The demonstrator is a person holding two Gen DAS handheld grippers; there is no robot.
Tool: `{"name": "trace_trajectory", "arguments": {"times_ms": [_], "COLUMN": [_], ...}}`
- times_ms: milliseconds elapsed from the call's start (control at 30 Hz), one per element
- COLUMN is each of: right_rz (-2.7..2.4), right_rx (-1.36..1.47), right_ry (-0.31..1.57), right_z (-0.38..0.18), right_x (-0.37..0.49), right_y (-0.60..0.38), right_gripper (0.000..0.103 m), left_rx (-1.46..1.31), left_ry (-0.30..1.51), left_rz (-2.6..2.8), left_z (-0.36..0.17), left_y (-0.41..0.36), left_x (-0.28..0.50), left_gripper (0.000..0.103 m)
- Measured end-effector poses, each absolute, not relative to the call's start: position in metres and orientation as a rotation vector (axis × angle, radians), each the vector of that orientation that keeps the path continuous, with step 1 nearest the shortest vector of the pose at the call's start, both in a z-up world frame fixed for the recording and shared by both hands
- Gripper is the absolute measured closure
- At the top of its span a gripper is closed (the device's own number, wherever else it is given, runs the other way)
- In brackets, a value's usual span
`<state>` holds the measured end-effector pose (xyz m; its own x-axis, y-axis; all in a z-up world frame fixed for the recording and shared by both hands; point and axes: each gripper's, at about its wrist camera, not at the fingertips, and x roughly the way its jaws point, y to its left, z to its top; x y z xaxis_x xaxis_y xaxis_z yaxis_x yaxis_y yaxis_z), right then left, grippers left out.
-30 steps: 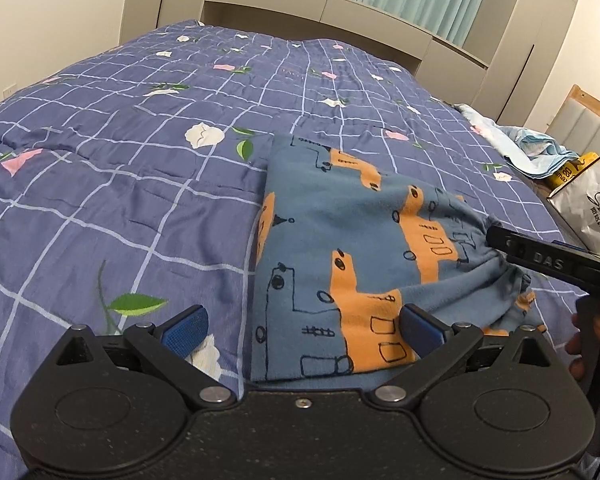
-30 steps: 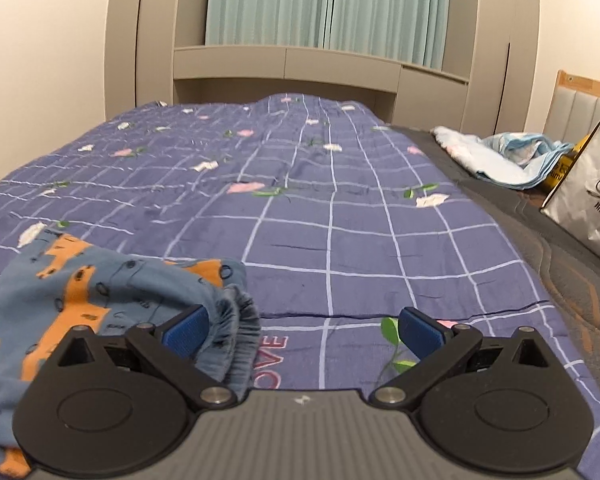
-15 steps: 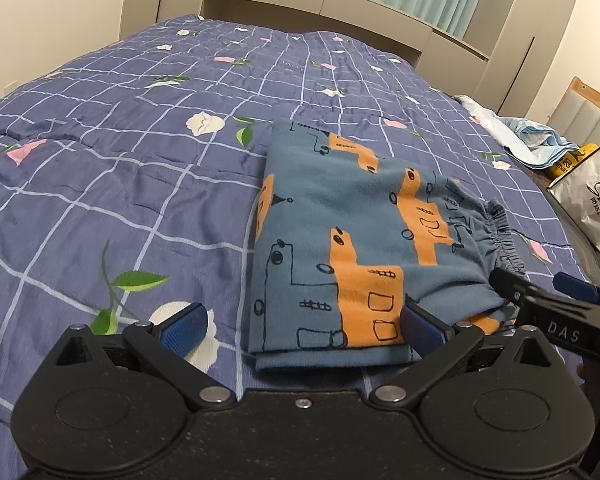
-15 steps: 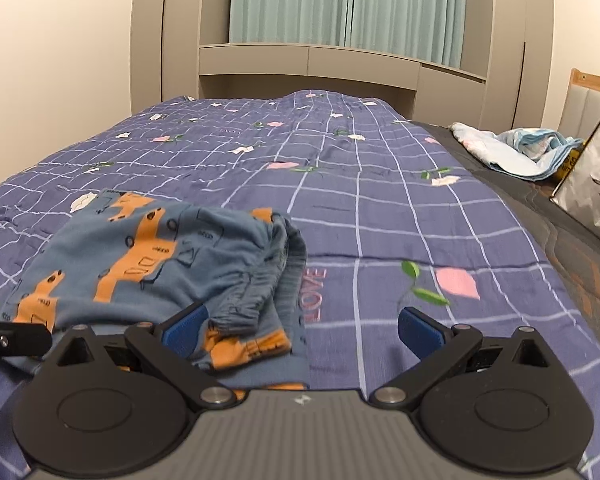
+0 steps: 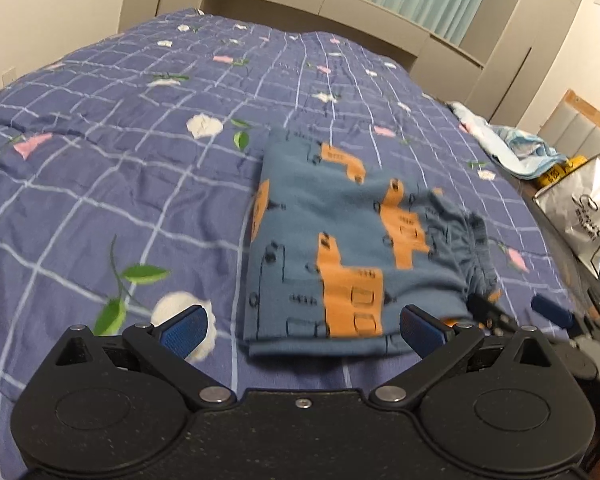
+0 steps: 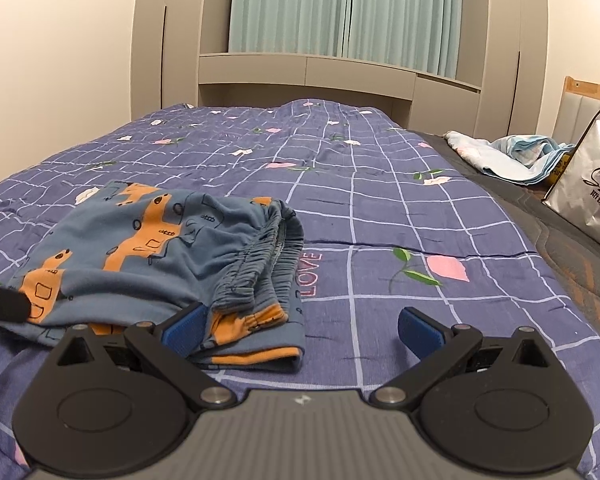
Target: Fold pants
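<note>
I am holding my left gripper low over the quilt, its blue pads spread wide and gripping nothing. The pants are lying folded on the quilt just ahead of it, a blue bundle printed with orange vehicles, the near folded edge sitting just beyond my fingertips. The left-wrist view is blurring slightly. My right pad is overlapping the bundle's near right corner in this view, but I cannot tell whether it is touching the cloth.

I am holding my right gripper beside the bundle, its pads also standing wide apart and empty. From here the pants are sitting to the left, with the gathered elastic waistband facing me and lying along the bundle's right side. My left pad is overlapping the waistband end of the pants in the view; contact is unclear. A pink word, LOVE, is showing on the quilt just right of the waistband.

In the left-wrist view my right gripper is poking in at the lower right, near the bundle's right corner. In the right-wrist view a dark tip of my left gripper is showing at the far left edge.

A silver bag and a pale blue cloth are lying at the far right, off the quilt.
</note>
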<state>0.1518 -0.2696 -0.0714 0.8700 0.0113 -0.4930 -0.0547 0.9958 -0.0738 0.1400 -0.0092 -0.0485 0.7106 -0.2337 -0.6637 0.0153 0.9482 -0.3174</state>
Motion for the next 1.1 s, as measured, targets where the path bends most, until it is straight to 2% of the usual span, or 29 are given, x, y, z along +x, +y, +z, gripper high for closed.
{"name": "trace_trajectory", "arguments": {"times_ms": [167, 333, 633, 1100], "right_rz": [0.061, 0.060, 0.121, 0.159], "right_rx": [-0.051, -0.112, -0.100, -0.075], "right_ry": [0.404, 0.388, 0.487, 0.556], "right_z": [-0.055, -0.040, -0.050, -0.073], "right_x": [0.144, 0.183, 0.254, 0.272], "right_y": [-0.273, -0.272, -0.275, -0.277], "right_gripper": [0.000, 0.000, 0.000, 0.000], "left_rx": [-0.284, -0.233, -0.222, -0.234], "left_ry": [0.739, 0.695, 0.705, 0.742], "left_rz": [-0.130, -0.117, -0.110, -0.091], "left_z": [-0.042, -0.034, -0.040, -0.077], "left_y": [-0.004, -0.004, -0.006, -0.006], "left_x": [0.163, 0.205, 0.263, 0.287], "left_gripper": [0.001, 0.001, 0.001, 0.001]}}
